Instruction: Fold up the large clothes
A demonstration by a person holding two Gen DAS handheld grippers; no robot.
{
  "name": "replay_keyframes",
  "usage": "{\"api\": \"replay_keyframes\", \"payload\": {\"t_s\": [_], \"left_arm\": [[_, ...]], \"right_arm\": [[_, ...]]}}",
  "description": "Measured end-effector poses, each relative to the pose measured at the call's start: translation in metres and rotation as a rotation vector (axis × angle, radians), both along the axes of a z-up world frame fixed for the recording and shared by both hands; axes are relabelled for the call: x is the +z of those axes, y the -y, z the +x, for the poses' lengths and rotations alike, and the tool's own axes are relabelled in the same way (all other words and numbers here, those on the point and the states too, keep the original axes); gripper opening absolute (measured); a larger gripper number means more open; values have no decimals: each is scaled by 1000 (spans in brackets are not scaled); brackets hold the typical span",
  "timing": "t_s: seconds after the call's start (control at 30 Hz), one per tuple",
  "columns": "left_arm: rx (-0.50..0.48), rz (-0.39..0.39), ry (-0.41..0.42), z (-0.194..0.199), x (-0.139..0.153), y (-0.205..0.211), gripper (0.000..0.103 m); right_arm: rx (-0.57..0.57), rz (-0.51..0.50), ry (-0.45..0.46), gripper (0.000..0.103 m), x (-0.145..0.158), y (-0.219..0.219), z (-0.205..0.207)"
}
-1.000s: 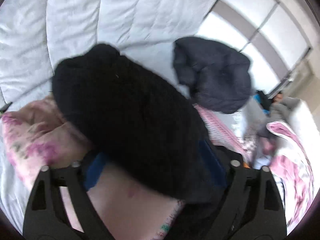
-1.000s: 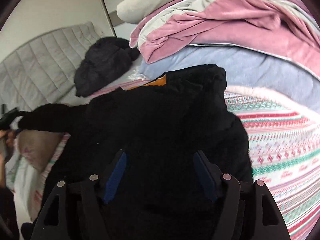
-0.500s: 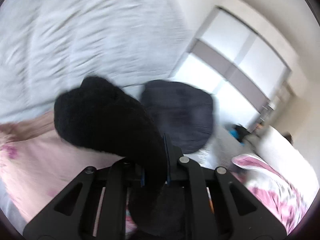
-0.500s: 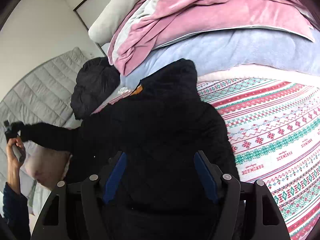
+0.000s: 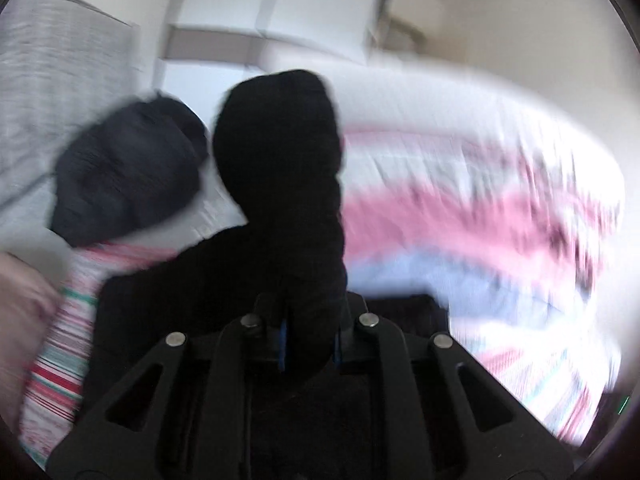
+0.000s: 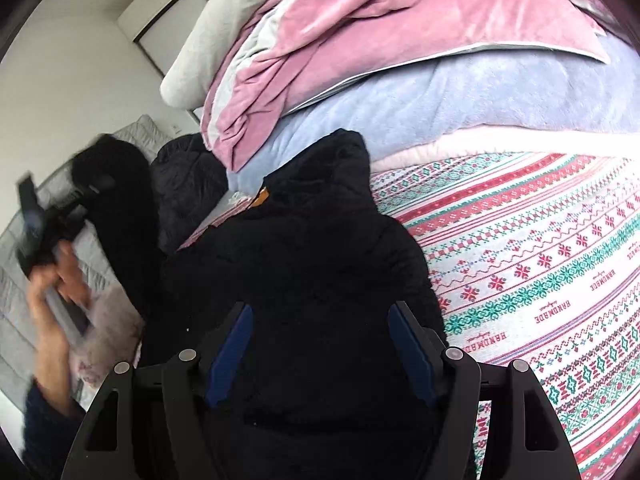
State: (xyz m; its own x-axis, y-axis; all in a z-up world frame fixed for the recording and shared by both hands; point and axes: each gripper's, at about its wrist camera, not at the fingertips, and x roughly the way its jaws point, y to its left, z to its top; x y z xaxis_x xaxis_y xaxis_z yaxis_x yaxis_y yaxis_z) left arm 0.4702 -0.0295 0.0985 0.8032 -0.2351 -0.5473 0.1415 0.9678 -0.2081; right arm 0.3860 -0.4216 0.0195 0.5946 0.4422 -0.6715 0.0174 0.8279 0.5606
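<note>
A black fleece jacket point(image 6: 312, 264) lies spread on the patterned bedsheet point(image 6: 540, 260), hood toward the blanket pile. My left gripper point(image 5: 308, 340) is shut on the jacket's sleeve point(image 5: 280, 160), which stands up in front of its camera; that view is blurred. In the right wrist view a hand at the far left holds the left gripper point(image 6: 94, 186), with the lifted sleeve point(image 6: 120, 208) arching from it down to the jacket's shoulder. My right gripper point(image 6: 320, 344) hangs open over the jacket's lower body, its blue pads wide apart and fabric below them.
A dark navy puffer jacket point(image 6: 188, 184) lies bunched by the grey quilted headboard point(image 5: 60, 80). Pink and lilac blankets point(image 6: 400, 60) are piled behind the hood. A pink pillow point(image 6: 108, 332) sits under the hand at left. A white wardrobe point(image 5: 280, 8) stands behind.
The left gripper went from open around the sleeve to shut on it, then swung it from the headboard side toward the jacket. The right gripper shifted slightly over the jacket body.
</note>
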Motion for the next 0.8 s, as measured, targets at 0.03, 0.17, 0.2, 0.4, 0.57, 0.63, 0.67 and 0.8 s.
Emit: {"api": "replay_keyframes", "payload": {"t_s": [0.03, 0.17, 0.2, 0.4, 0.57, 0.63, 0.67, 0.8], "left_arm": [[-55, 42, -38, 1, -19, 17, 17], [-208, 250, -211, 0, -96, 78, 29], [-214, 288, -236, 1, -110, 82, 29], [-257, 280, -266, -11, -118, 90, 58], [-266, 213, -333, -15, -88, 92, 61], [-279, 124, -303, -23, -72, 85, 62], [-278, 69, -279, -27, -61, 76, 65], [-161, -48, -272, -16, -47, 53, 77]], "right_arm": [[-7, 15, -9, 72, -2, 3, 1], [-11, 57, -45, 72, -11, 10, 2], [-12, 57, -51, 72, -12, 10, 3], [-5, 77, -66, 72, -14, 12, 2], [-7, 69, -71, 72, -13, 9, 1], [-14, 69, -69, 72, -12, 11, 0], [-19, 70, -67, 72, -12, 12, 0], [-36, 89, -56, 72, -8, 13, 0]]}}
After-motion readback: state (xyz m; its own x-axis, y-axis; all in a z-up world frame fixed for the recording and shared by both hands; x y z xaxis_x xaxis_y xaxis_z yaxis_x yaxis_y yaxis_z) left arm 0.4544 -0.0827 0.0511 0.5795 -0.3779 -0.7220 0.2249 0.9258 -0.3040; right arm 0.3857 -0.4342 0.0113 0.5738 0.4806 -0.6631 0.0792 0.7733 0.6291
